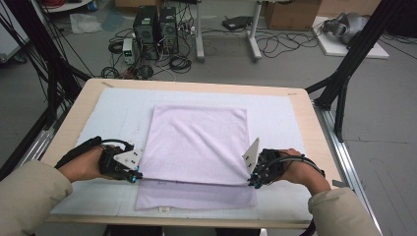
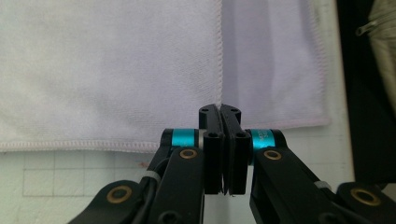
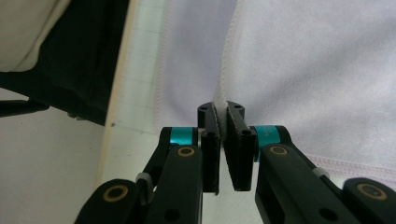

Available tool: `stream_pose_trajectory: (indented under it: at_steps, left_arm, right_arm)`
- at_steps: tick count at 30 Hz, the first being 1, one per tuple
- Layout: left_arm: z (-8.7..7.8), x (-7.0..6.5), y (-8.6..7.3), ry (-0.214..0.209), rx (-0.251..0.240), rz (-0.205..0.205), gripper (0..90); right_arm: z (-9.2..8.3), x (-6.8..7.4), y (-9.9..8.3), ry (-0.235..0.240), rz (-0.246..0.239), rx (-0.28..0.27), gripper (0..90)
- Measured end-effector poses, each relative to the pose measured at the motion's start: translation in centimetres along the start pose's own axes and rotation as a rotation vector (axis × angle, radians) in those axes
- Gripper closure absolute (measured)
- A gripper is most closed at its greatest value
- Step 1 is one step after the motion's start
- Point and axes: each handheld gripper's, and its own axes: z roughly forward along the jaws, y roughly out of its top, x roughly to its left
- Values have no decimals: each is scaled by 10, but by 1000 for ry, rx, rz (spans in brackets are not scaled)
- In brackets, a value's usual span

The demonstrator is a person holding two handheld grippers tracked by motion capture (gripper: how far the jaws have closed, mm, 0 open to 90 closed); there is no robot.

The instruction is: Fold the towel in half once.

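On the white gridded mat, both grippers clench the folded lilac towel's upper-layer edge.

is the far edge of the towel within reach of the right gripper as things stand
Probably not right away: the right gripper is shut on the towel at a near fold corner, and would have to let go first.

Pale lilac terry towel hem pinched out of sight between right fingers, towel cut off by gripper views' edges, small label unreadable
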Motion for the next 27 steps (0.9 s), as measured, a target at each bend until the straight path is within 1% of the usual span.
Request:
stream_pose_trajectory:
  at_steps: [3, 4, 6, 7, 9, 13, 14, 17, 18, 20, 21, 22, 23, 24, 25, 26, 27]
  left_arm:
    - [-4, -7, 2, -20, -17, 4, 875]
    - [-6, -10, 2, -29, -18, 11, 875]
    - [-9, -15, 4, -40, -29, 25, 876]
    - [-10, -18, 5, -51, -29, 22, 875]
    - [-10, -24, 7, -72, -31, 34, 875]
    - [-2, -34, 8, -122, -18, 58, 876]
    - [1, -36, 8, -137, -14, 51, 875]
    - [9, -38, 6, -154, -5, 42, 875]
    - [11, -38, 5, -161, -2, 45, 875]
    - [13, -37, 3, -167, -6, 37, 871]
    - [14, -37, 2, -170, -15, 31, 858]
    - [16, -36, -1, -186, -35, 13, 795]
    - [17, -35, -2, -180, -52, -1, 671]
    - [18, -34, -4, -152, -65, -2, 576]
    - [18, -34, -6, -120, -74, -5, 548]
    - [17, -33, -9, -98, -84, -2, 531]
    - [17, -32, -11, -83, -101, -7, 507]
  right_arm:
    - [-7, 8, 0, 13, -14, -8, 853]
    - [-9, 10, 0, 10, -20, -13, 853]
    - [-11, 16, 0, 34, -27, -22, 853]
    - [-12, 18, 0, 38, -32, -24, 853]
    - [-12, 23, 0, 50, -36, -27, 854]
    - [-4, 33, -1, 109, -48, -25, 854]
    - [-1, 34, -1, 113, -48, -21, 854]
    - [7, 35, -1, 133, -43, -6, 853]
    - [9, 35, -1, 145, -45, -4, 853]
    - [13, 34, 0, 151, -46, -1, 852]
    - [15, 33, -1, 155, -43, -1, 849]
    - [17, 33, -1, 158, -37, -4, 812]
    - [19, 32, -2, 141, -28, -10, 667]
    - [21, 31, -4, 120, 1, -26, 571]
    - [22, 30, -6, 112, 43, -38, 486]
    - [23, 29, -8, 92, 64, -51, 422]
    - [22, 29, -10, 70, 76, -64, 388]
